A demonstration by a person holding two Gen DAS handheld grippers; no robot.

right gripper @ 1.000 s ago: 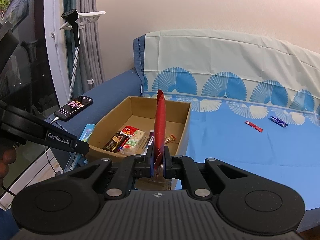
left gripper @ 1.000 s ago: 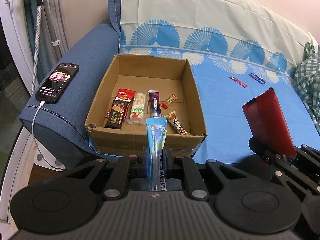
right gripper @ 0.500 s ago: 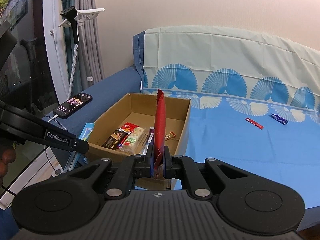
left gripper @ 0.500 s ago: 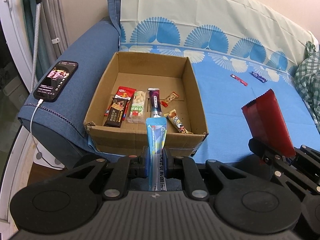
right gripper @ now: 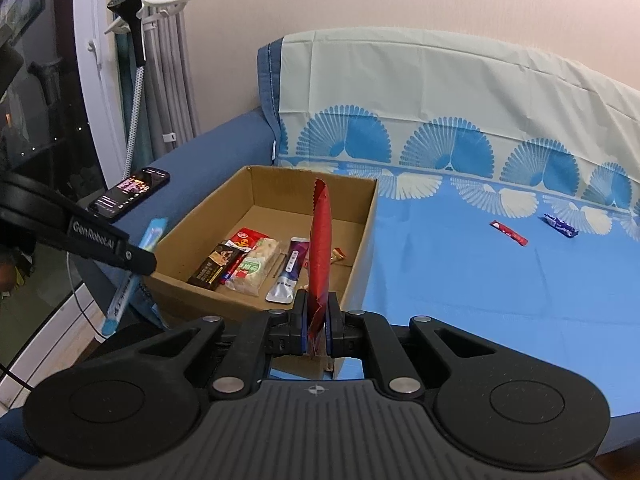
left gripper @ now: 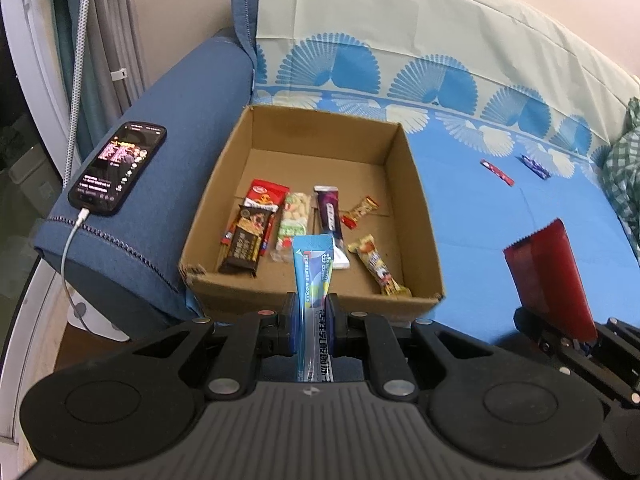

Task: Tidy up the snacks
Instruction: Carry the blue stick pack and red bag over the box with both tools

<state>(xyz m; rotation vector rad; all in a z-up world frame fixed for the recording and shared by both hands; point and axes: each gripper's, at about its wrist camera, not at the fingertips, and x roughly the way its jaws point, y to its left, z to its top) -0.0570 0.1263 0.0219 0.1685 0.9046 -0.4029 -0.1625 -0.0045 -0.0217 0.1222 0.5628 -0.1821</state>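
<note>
An open cardboard box [left gripper: 416, 184] [right gripper: 366, 216] sits on the blue sofa seat and holds several snack packs. My left gripper [left gripper: 312, 312] is shut on a light blue snack stick [left gripper: 314, 276], held upright just short of the box's near wall; the stick also shows in the right wrist view [right gripper: 132, 272]. My right gripper [right gripper: 317, 320] is shut on a red snack pouch [right gripper: 320, 248], seen edge-on at the box's near right corner. The pouch also shows in the left wrist view [left gripper: 548, 276]. A red stick [right gripper: 509, 233] and a blue wrapped snack [right gripper: 562, 226] lie on the seat to the right.
A phone [left gripper: 118, 168] on a charging cable lies on the sofa's left armrest [left gripper: 192, 120]. A patterned cover drapes the backrest [right gripper: 440, 92]. Green checked cloth [left gripper: 622, 168] lies at the far right. Curtains and a window frame stand left.
Both grippers have moved a little toward the box, which looks nearer and seen more from above. Both grips are unchanged.
</note>
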